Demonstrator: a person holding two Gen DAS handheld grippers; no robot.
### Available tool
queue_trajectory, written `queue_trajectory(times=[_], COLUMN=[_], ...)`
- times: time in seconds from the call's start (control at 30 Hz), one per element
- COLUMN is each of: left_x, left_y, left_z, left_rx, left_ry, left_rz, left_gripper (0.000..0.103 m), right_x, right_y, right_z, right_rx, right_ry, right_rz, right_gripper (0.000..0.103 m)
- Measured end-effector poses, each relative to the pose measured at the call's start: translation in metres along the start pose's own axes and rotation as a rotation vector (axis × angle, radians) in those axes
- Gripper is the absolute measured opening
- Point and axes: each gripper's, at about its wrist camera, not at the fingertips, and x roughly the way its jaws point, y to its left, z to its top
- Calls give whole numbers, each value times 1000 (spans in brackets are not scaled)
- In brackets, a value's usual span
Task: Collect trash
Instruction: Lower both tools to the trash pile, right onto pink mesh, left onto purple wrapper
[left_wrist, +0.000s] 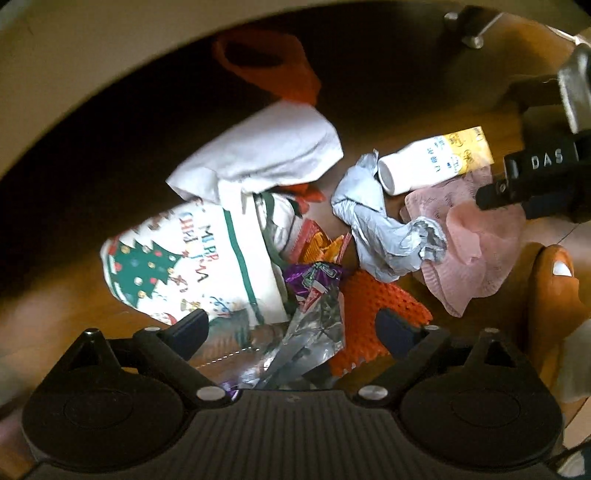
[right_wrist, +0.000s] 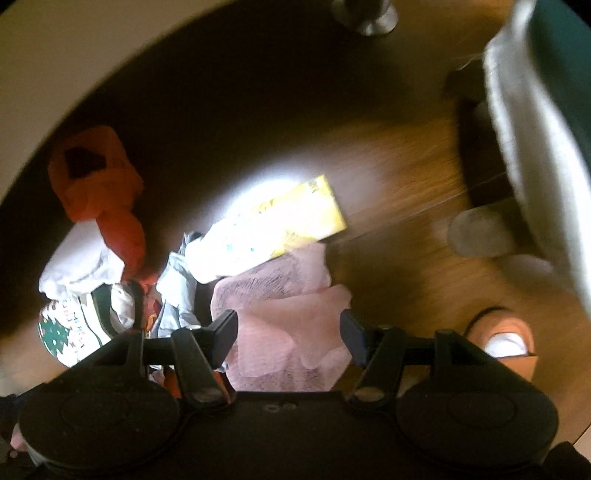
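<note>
A litter pile lies on the wooden floor (left_wrist: 424, 92). My left gripper (left_wrist: 295, 328) points down, open, over a crumpled silver and purple foil wrapper (left_wrist: 314, 314) that lies between its fingers; no pad presses on it. Beside it are an orange mesh piece (left_wrist: 373, 302), a Christmas-print bag (left_wrist: 177, 258), a white cloth (left_wrist: 266, 155), a grey crumpled wad (left_wrist: 380, 225), a white bottle (left_wrist: 413, 170) and a yellow box (right_wrist: 306, 210). My right gripper (right_wrist: 290, 334) hangs open over a pink cloth (right_wrist: 280, 306), also in the left wrist view (left_wrist: 535, 177).
An orange fabric item (left_wrist: 266, 62) lies at the pile's far side. A person's foot in an orange slipper (right_wrist: 506, 339) stands at the right. A metal furniture foot (right_wrist: 365, 14) and a pale draped fabric (right_wrist: 535, 147) border the far and right side. A beige curved edge (left_wrist: 92, 55) runs along the upper left.
</note>
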Motion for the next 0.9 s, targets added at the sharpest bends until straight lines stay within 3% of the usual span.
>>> queue_trajectory(times=[0.27, 0.47, 0.57, 0.6, 0.63, 0.67, 0.9], left_x=[29, 44, 51, 53, 54, 55, 55], left_y=[2, -3, -5, -4, -1, 1, 14], left_z=[5, 9, 12, 13, 14, 14, 14], left_rx=[-26, -17, -19, -36, -53, -62, -144], left_ry=[37, 46, 60, 65, 61, 60, 90], left_rz=[-18, -36, -60, -76, -98, -111, -155], left_gripper=[81, 53, 33, 29, 27, 20, 8], right_x=[32, 40, 43, 43, 44, 44, 36], right_y=[14, 20, 19, 20, 20, 20, 25], right_z=[-2, 1, 0, 0, 0, 0, -2], right_rx=[-61, -83, -97, -103, -110, -115, -159], right_ry=[56, 53, 36, 32, 30, 28, 27], right_rz=[-4, 1, -6, -12, -12, -17, -45], right_gripper=[61, 59, 56, 50, 28, 15, 4])
